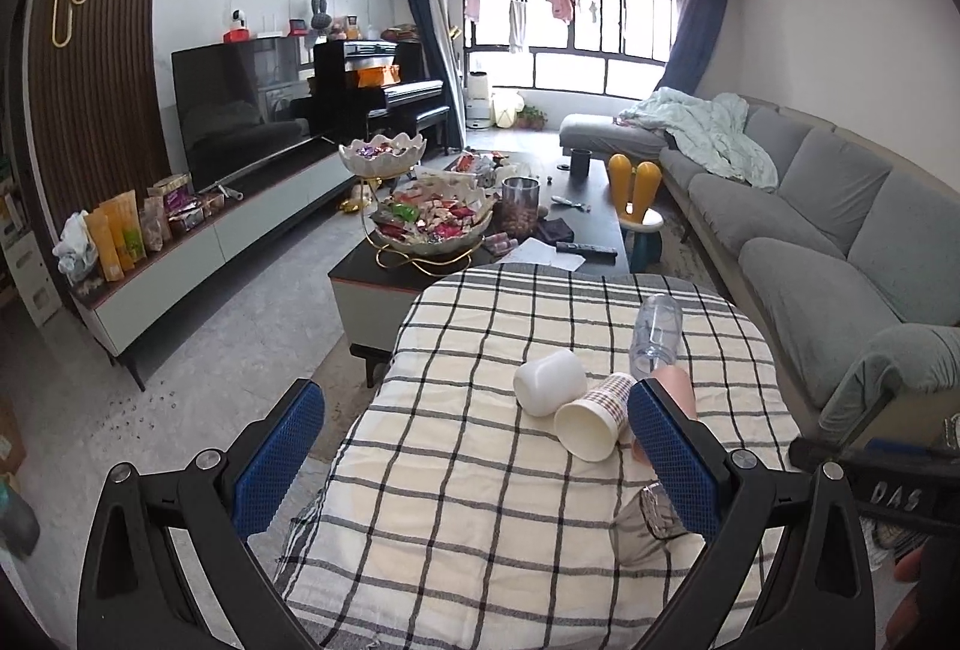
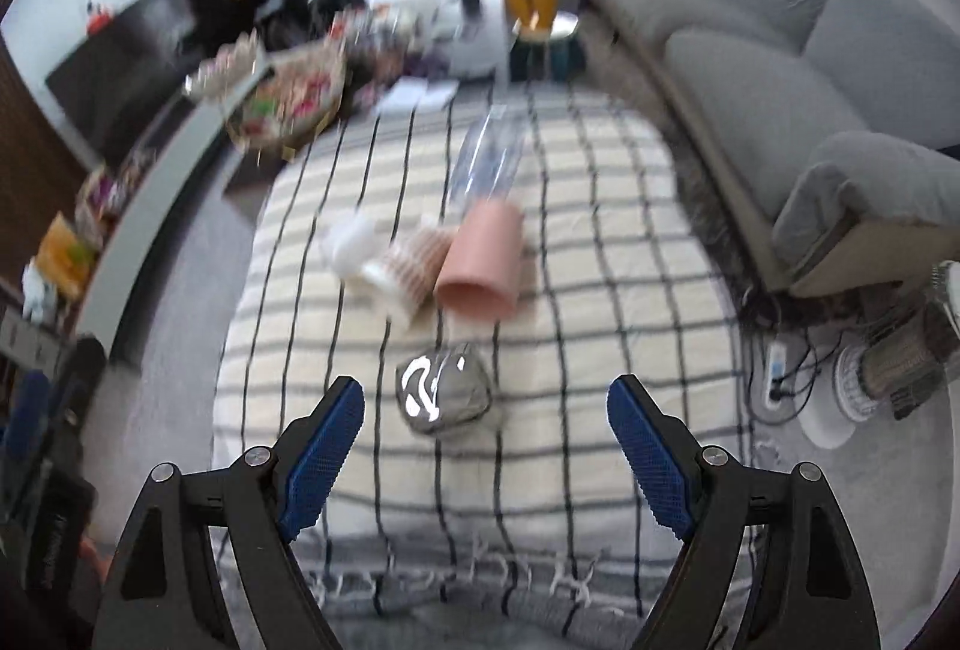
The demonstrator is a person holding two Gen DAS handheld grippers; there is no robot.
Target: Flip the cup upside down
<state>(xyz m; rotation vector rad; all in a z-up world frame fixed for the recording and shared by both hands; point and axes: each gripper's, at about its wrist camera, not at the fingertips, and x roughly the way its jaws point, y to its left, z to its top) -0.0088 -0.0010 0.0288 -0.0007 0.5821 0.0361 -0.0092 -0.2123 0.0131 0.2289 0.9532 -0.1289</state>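
Several cups lie on their sides on a checked cloth (image 1: 480,500). A white cup (image 1: 549,380) (image 2: 351,245), a plaid paper cup (image 1: 594,419) (image 2: 408,272), a pink cup (image 2: 483,260) (image 1: 678,389), a clear tall cup (image 1: 654,335) (image 2: 489,158) and a grey glass (image 2: 444,395) (image 1: 645,524). My left gripper (image 1: 474,428) is open, its right finger in front of the pink cup. My right gripper (image 2: 486,419) is open and empty, just behind the grey glass. The right wrist view is blurred.
A dark coffee table (image 1: 372,284) with snack bowls stands beyond the cloth-covered table. A grey sofa (image 1: 840,230) runs along the right. A TV cabinet (image 1: 180,254) is at the left. A power strip and cables (image 2: 777,368) lie on the floor at right.
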